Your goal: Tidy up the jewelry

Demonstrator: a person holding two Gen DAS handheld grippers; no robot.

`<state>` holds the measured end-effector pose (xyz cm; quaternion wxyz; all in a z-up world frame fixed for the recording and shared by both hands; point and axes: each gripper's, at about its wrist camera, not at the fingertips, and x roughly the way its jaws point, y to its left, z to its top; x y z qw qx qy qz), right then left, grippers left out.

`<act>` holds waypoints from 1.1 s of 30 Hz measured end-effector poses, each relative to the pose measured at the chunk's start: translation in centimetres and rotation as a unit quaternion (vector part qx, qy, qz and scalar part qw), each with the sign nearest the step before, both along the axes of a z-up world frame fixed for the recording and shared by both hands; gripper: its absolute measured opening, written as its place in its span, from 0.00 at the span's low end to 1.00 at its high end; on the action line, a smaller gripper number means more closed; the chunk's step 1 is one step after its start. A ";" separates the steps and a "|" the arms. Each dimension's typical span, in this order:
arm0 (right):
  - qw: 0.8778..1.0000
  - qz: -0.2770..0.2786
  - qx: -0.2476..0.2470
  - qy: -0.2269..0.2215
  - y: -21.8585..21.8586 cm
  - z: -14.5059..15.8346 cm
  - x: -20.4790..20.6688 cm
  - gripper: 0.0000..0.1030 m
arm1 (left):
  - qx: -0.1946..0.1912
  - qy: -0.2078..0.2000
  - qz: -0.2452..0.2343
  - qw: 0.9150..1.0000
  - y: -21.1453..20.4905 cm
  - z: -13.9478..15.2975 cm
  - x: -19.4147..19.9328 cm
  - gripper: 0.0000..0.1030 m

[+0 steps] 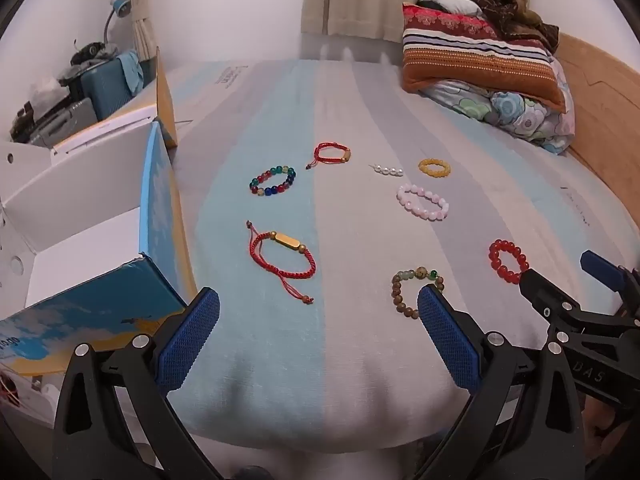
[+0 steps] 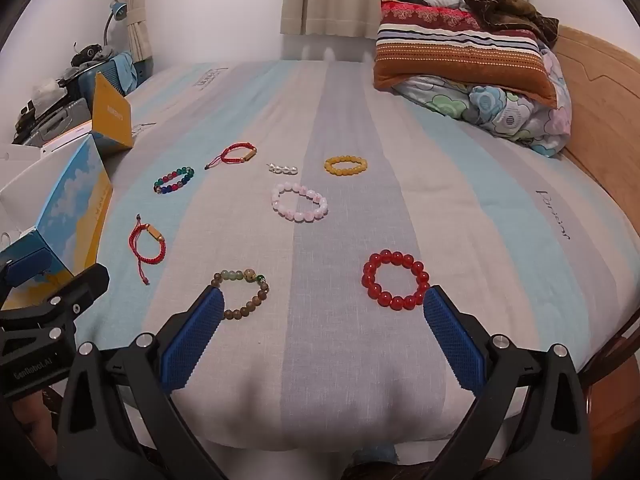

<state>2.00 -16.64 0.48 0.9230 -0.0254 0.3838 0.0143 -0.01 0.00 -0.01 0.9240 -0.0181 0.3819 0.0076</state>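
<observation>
Left wrist view. Our left hand-held gripper (image 1: pixel 318 312) hangs low over the bed (image 1: pixel 360 360), jaws spread wide, nothing between them. Lower centre: the red cord bracelet with a gold bar (image 1: pixel 282 258) lies just ahead of the left finger; the brown wooden bead bracelet (image 1: pixel 416 290) sits by the right fingertip, partly hidden behind it. Mid-frame: multicolour glass bead bracelet (image 1: pixel 273 181), a smaller red cord bracelet (image 1: pixel 330 154), a short pearl piece (image 1: pixel 387 170), yellow bead ring (image 1: pixel 434 168), pink bead bracelet (image 1: pixel 423 201). Right edge: red bead bracelet (image 1: pixel 507 261), with the right hand-held gripper (image 1: pixel 560 280) just beside it; whether they touch we cannot tell.

At left, the open cardboard box (image 1: pixel 158 200) shows white inner walls and a bare white floor; we see no jewelry in it, though its near corner is hidden.

Right wrist view. The right gripper's jaws are wide too, empty, with the red bead bracelet lower right of centre, next to the right fingertip. All eight pieces lie apart on the sheet; the box stands at the left edge.

Our judgement: nothing is sorted yet. To pick well, we should lower over one side of a loop, close across the beads, not the hollow centre, and avoid pinching the sheet. Cords will sag when lifted.
</observation>
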 end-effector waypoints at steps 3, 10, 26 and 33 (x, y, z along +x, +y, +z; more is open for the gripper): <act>1.000 0.000 -0.001 0.001 0.0 -0.1 0.1 0.93 | -0.010 0.004 -0.003 1.000 0.3 0.0 -0.1 0.94; 1.000 -0.002 -0.002 0.005 0.0 -0.3 0.4 0.93 | 0.002 0.014 -0.011 1.000 -0.6 0.0 0.1 0.94; 1.000 0.000 -0.002 0.007 -0.1 -0.3 0.2 0.93 | -0.007 0.023 -0.026 0.999 -0.8 0.2 -0.1 0.94; 1.000 0.000 -0.003 0.005 0.0 -0.1 0.2 0.93 | -0.007 0.021 -0.023 0.999 -0.8 0.3 -0.1 0.94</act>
